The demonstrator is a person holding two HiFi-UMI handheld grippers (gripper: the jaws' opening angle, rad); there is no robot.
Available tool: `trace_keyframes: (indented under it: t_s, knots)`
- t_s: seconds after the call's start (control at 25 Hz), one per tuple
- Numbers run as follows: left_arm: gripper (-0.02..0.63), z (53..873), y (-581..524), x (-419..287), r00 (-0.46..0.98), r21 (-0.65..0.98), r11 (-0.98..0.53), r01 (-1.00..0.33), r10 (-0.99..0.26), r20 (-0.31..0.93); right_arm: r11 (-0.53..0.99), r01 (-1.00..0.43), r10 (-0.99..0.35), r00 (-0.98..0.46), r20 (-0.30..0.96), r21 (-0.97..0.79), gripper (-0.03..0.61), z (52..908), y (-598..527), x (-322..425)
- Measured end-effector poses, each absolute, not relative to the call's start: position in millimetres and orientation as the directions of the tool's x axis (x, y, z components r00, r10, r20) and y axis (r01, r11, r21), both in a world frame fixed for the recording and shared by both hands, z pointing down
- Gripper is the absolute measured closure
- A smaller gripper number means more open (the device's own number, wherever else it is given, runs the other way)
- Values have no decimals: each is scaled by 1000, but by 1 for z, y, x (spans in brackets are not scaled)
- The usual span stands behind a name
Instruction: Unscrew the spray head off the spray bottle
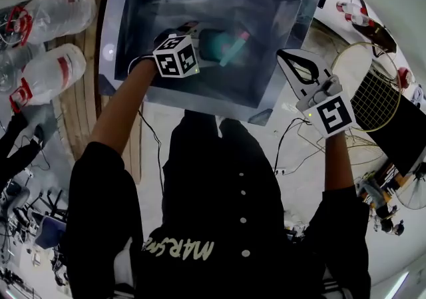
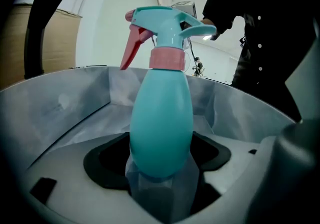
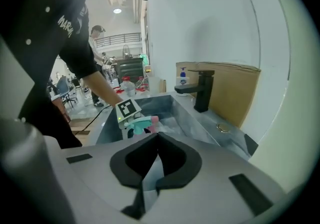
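The teal spray bottle [image 2: 161,123] stands between my left gripper's [image 2: 160,193] wide-open jaws. I'd clamp its body firmly, then open my closed, empty right gripper [image 3: 150,168] for the pink collar [image 2: 167,59].

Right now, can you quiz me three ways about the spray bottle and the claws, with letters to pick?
1. Where is the spray bottle? A in the sink; B on the floor; C on a shelf.
2. What colour is its collar? A yellow; B pink; C black.
3. How is the right claw? A wide open; B holding the bottle; C shut and empty.
Answers: 1 A, sink walls surround it. 2 B, a pink ring under the teal spray head. 3 C, its jaws meet with nothing between.
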State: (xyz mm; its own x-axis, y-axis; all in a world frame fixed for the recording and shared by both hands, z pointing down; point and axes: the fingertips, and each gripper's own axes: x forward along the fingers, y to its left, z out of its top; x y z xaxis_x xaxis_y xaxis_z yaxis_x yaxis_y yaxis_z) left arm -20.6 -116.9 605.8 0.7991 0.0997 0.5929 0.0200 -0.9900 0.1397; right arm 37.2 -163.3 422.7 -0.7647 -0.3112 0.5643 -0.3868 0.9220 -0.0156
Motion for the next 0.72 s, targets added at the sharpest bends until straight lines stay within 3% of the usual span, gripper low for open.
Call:
trace_keyframes:
  t_s: [0.2, 0.28, 0.4, 0.56, 0.72]
  knots:
    - [229, 608, -116, -21, 822, 129, -989, 70, 130, 554, 983, -180, -154, -730, 666, 31, 541, 443, -157, 22]
    - [229, 608, -116, -21, 823, 131, -987, 93, 150, 547, 993, -119, -102, -736, 669, 20, 397, 443, -160, 12]
    - [229, 608, -116, -23, 822, 135, -982, 131, 184, 539, 1000, 29, 17, -734, 679, 6, 318, 443, -161, -5]
    - [229, 608, -117, -24, 817, 133, -976, 170, 215, 534, 954, 294, 166, -664, 729, 51, 298, 458, -154, -32]
    - [229, 608, -117, -24, 807, 134, -969, 206, 246, 536, 900, 436, 301, -633, 713, 8, 285, 473, -141, -56]
